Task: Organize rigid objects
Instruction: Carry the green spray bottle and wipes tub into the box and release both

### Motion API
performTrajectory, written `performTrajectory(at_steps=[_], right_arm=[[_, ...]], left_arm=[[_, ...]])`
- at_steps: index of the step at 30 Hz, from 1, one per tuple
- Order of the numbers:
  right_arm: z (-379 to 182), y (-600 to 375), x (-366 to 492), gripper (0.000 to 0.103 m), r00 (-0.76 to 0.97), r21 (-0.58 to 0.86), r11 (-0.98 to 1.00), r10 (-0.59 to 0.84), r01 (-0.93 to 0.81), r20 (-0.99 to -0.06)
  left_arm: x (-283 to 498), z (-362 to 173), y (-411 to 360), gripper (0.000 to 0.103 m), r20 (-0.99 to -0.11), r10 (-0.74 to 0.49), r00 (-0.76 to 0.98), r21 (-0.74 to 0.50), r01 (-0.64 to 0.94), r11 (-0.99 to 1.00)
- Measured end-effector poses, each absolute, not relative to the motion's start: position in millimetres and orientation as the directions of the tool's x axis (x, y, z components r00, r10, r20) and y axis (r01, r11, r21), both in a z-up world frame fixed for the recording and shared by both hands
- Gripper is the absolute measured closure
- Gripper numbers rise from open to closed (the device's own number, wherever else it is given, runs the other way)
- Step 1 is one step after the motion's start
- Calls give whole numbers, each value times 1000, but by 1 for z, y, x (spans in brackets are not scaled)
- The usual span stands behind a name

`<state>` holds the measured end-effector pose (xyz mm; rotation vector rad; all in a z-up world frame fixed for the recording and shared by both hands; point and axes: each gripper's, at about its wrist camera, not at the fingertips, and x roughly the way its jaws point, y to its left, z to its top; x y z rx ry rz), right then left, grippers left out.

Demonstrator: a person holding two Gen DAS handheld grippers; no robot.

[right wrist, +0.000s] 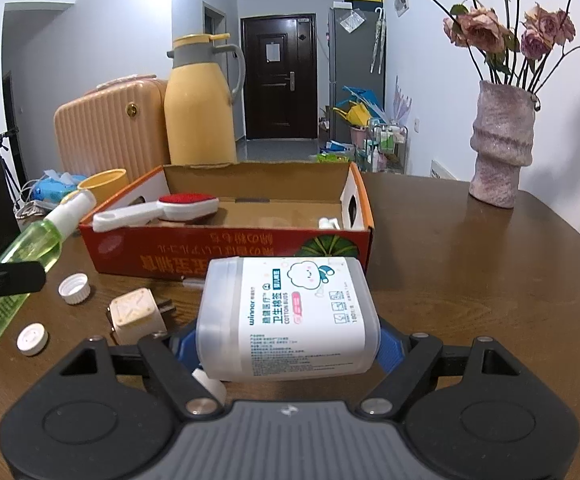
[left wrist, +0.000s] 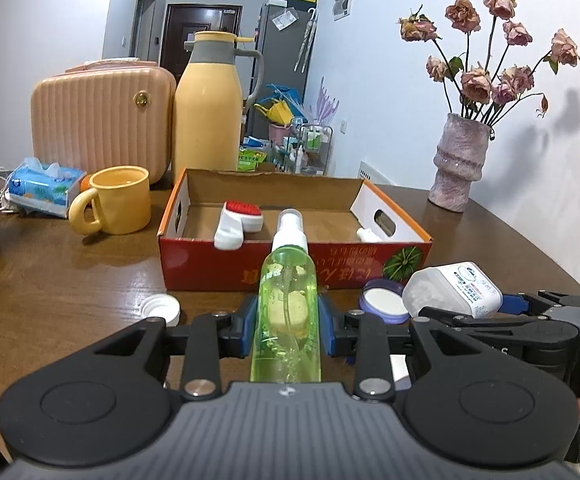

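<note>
My left gripper [left wrist: 287,322] is shut on a green spray bottle [left wrist: 287,300], whose white nozzle points toward the red cardboard box [left wrist: 209,268]. The bottle [right wrist: 29,248] also shows at the left of the right wrist view. My right gripper [right wrist: 287,338] is shut on a clear cotton swab box [right wrist: 290,320] with a white label, held above the table in front of the red cardboard box [right wrist: 225,256]. That swab box [left wrist: 452,290] appears at the right of the left wrist view. Inside the box lie a red and white brush [left wrist: 237,220] and a small white item [left wrist: 368,235].
On the brown table [right wrist: 470,280] lie two white caps [right wrist: 74,289] [right wrist: 32,339], a beige plug adapter [right wrist: 137,316] and a purple-rimmed lid [left wrist: 386,300]. Behind stand a yellow mug [left wrist: 115,200], yellow thermos [left wrist: 207,104], pink case [left wrist: 97,116], tissue pack [left wrist: 43,188] and a flower vase [left wrist: 458,160].
</note>
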<state>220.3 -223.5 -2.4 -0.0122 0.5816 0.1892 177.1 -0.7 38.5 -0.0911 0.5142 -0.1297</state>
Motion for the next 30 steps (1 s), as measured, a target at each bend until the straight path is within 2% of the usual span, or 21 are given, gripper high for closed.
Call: performTrajectory(at_steps=[30], right_arm=[[38,-223,286,22,876,50,983,182,-178,-447]], left_arm=[[269,76,-21,72,-418,-142,897,-147,88,985]])
